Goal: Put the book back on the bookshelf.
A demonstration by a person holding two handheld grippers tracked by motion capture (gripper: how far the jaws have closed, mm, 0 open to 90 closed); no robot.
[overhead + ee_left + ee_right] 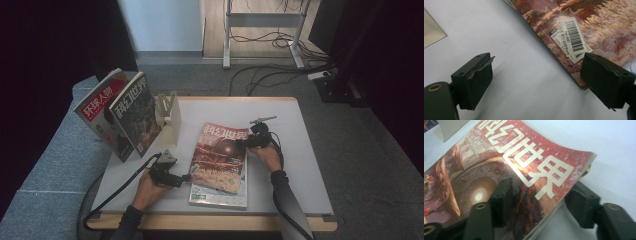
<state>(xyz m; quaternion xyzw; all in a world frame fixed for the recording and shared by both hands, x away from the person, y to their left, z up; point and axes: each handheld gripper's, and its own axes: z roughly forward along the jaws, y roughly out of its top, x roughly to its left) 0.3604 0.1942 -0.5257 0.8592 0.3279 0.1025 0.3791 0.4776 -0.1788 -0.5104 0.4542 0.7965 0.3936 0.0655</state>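
At the near edge of the white table [280,150] two magazines lie in a small stack; the lower magazine [220,199] has a pale cover with a green mark, and the red magazine [220,156] lies on top of it, a little turned. The left gripper [186,177] rests on the table at the near left corner of the red magazine; its jaws stand wide apart and released, one on bare table, the other over the corner near the barcode sticker [573,36], and they hold nothing. The right gripper [243,144] is at the far right edge of the red magazine; one jaw lies over the cover and the other under the lifted edge, so the magazine is between them; if the pads already press, I cannot tell. Farther left stands a beige holder [169,120]; two more magazines [122,115] lean upright against it, outside it. Beyond the table, cables [280,55] lie on the floor.
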